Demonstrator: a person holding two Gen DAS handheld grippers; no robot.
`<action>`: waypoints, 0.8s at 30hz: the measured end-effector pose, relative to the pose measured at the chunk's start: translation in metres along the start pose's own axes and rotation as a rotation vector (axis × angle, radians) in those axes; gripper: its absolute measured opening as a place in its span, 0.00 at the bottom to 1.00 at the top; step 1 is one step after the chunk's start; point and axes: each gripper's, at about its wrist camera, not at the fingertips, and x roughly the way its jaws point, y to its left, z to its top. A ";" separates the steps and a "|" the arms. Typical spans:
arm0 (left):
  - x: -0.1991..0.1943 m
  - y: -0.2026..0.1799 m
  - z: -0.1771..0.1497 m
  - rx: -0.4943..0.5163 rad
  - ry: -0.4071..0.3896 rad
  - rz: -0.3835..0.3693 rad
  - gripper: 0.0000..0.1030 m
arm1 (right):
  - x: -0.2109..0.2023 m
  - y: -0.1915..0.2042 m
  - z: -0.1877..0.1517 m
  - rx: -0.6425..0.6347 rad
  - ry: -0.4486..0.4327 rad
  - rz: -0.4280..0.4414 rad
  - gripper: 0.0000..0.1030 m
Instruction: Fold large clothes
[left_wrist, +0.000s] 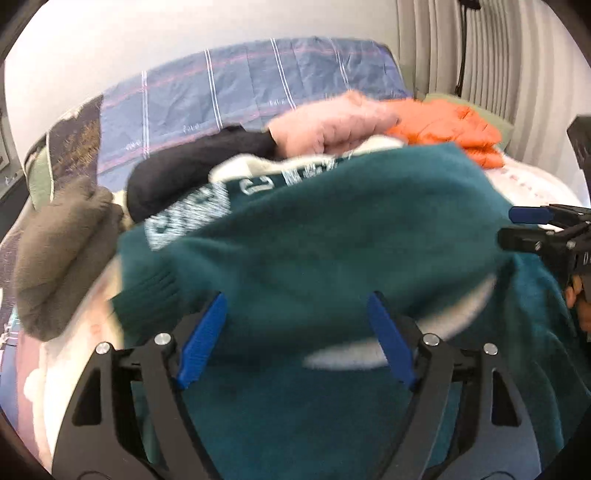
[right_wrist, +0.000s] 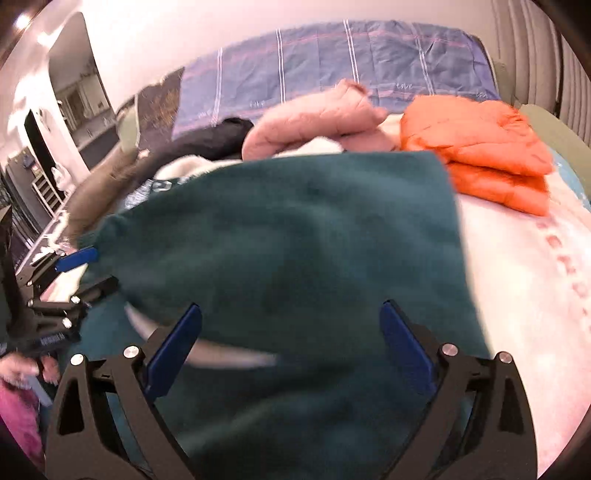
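Note:
A dark teal sweatshirt (left_wrist: 332, 229) with white lettering lies on the bed, its far part turned over toward me; the picture is blurred. It also fills the right wrist view (right_wrist: 295, 240). My left gripper (left_wrist: 297, 332) is open, its blue fingers (left_wrist: 201, 343) spread over the near teal cloth, holding nothing. My right gripper (right_wrist: 291, 343) is open too, over the same cloth. The right gripper shows at the right edge of the left wrist view (left_wrist: 546, 229); the left one shows at the left edge of the right wrist view (right_wrist: 70, 273).
Behind the sweatshirt lie a pink padded jacket (right_wrist: 314, 118), a folded orange jacket (right_wrist: 480, 147), a black garment (left_wrist: 192, 162) and a brown fuzzy one (left_wrist: 62, 251). A blue striped pillow (left_wrist: 240, 81) leans on the wall. Pale pink bedding (right_wrist: 524, 277) lies to the right.

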 end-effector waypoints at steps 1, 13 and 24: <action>-0.011 0.004 -0.005 0.001 -0.010 0.006 0.82 | -0.012 -0.004 -0.007 -0.008 -0.012 0.009 0.94; -0.128 0.089 -0.153 -0.350 0.049 -0.036 0.82 | -0.125 -0.091 -0.137 0.252 -0.082 -0.008 0.92; -0.141 0.045 -0.205 -0.347 0.100 -0.160 0.82 | -0.135 -0.073 -0.214 0.329 -0.014 0.155 0.64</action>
